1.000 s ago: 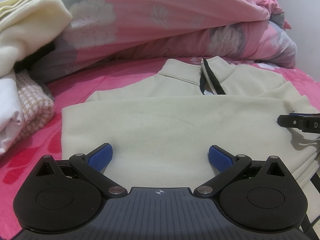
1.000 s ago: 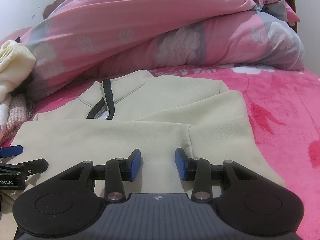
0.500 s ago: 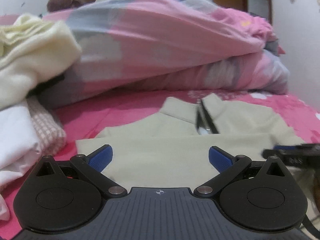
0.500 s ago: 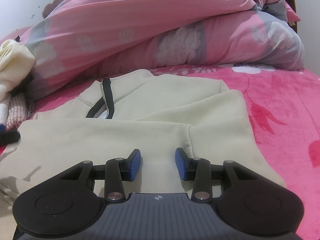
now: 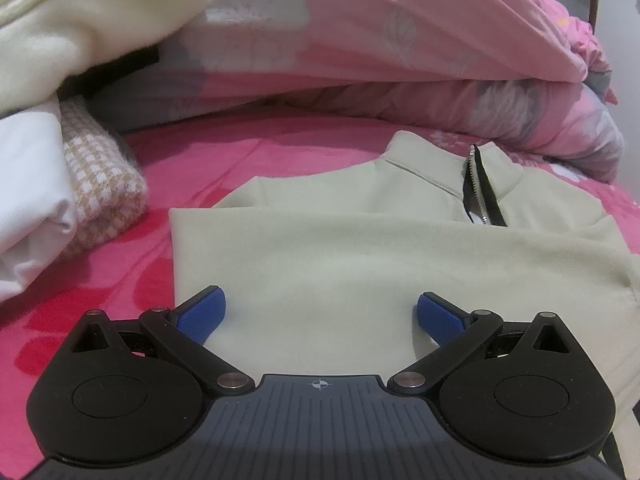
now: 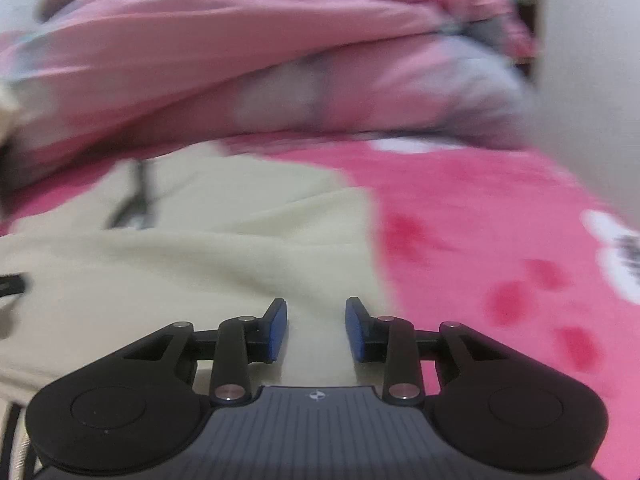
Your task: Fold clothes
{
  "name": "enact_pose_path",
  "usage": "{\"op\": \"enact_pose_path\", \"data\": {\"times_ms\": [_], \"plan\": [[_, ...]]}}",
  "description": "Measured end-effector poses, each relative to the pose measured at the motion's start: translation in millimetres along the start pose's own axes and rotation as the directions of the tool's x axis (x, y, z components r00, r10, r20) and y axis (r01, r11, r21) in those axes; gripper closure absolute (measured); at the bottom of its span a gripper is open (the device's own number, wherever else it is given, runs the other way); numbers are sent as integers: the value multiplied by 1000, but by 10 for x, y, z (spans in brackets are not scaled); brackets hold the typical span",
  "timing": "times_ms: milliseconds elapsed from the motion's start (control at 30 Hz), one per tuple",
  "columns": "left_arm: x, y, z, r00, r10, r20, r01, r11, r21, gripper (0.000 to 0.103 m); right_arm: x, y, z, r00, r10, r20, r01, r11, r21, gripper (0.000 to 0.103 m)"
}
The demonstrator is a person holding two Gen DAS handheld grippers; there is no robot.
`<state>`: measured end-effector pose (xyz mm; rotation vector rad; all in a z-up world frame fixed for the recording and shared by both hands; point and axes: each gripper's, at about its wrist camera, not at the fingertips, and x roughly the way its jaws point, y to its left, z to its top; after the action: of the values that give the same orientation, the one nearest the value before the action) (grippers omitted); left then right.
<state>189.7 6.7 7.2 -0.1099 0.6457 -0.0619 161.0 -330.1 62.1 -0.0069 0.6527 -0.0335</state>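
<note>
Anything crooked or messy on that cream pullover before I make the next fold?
Mostly tidy. The cream pullover lies flat on the pink bedsheet, its folded-over edge straight across the chest. One oddity: the zipper at the collar is open and splayed. The right wrist view is motion-blurred, so the right-hand edge cannot be checked.

Bare pink bedsheet lies open at 3 o'clock; piled quilt blocks 12 o'clock, stacked clothes block 9 o'clock.

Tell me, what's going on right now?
Left gripper open, empty. Right gripper empty, jaws just closing slightly. Cream zip-neck top folded flat on pink bed. Nothing blocking.
</note>
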Motion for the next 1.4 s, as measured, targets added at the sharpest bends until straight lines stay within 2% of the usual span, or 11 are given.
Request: {"op": "enact_pose_path", "data": {"times_ms": [67,167,333,433,533,633,900,1133,1233,1300,1400], "plan": [[-3,-4,-1,1000,-1,1,1,1000,-2,0,-115,10,34,1000,-16,10,16,1000,7,67],[-24,-17,-19,1000,-2,3,2,1000,-2,0,-266,321,88,994,103,48,-100,994,-54,67],[-35,-15,-30,1000,-3,4,3,1000,-4,0,-225,874,-19,960,279,-35,-280,939,-197,67],[-40,-16,-33,1000,-4,5,4,1000,-5,0,-87,772,-137,975,193,-113,-213,956,-202,67],[-42,-17,-34,1000,-3,5,3,1000,-4,0,-129,386,-130,990,108,-96,-120,984,-131,70],[-45,-15,-38,1000,-4,6,4,1000,-4,0,-211,167,-5,991,95,-93,-97,995,-22,69],[-51,-8,-46,1000,-9,9,9,1000,-8,0,-172,611,212,993,114,-43,-118,988,-103,67],[-64,10,-47,1000,-21,15,21,1000,-20,0,303,702,332,998,48,-37,-50,997,-52,67],[-72,19,-47,999,-28,20,29,999,-28,0,607,679,221,997,10,-71,-15,998,-69,67],[-84,20,-55,999,-31,28,32,999,-29,0,625,664,119,1000,18,-8,-19,997,-77,67],[-143,18,-59,998,-43,52,45,999,-29,0,600,666,92,1000,15,13,-14,997,-80,66]]}}
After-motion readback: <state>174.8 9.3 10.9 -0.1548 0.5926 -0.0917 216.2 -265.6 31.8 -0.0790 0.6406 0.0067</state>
